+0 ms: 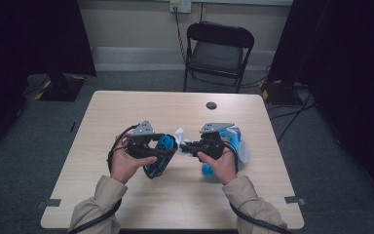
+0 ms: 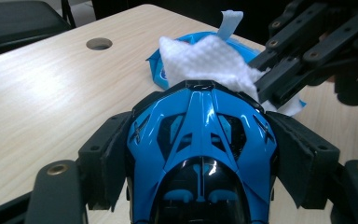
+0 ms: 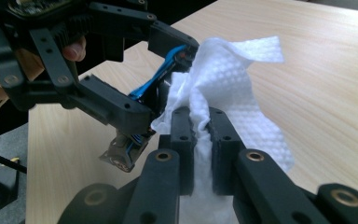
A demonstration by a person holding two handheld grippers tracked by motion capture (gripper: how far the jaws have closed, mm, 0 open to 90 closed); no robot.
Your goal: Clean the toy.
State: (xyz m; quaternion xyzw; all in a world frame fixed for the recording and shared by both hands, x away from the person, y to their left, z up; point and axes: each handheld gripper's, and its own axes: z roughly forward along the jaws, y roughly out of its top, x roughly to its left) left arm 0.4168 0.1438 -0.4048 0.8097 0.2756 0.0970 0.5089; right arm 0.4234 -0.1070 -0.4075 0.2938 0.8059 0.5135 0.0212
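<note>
So the left gripper (image 1: 161, 155) has its jaws spread wide around a glossy blue and black plastic toy car (image 2: 200, 154), pads squeezing both sides, above the middle of the pale wood-grain table (image 1: 126, 105). The car's near end is cut off. To its right, the right gripper (image 1: 185, 147) is pinched nearly closed on a white dimpled wipe (image 3: 223, 79), pressed against the car's front. Behind sits a blue wipe pack (image 1: 237, 139), mostly hidden.
</note>
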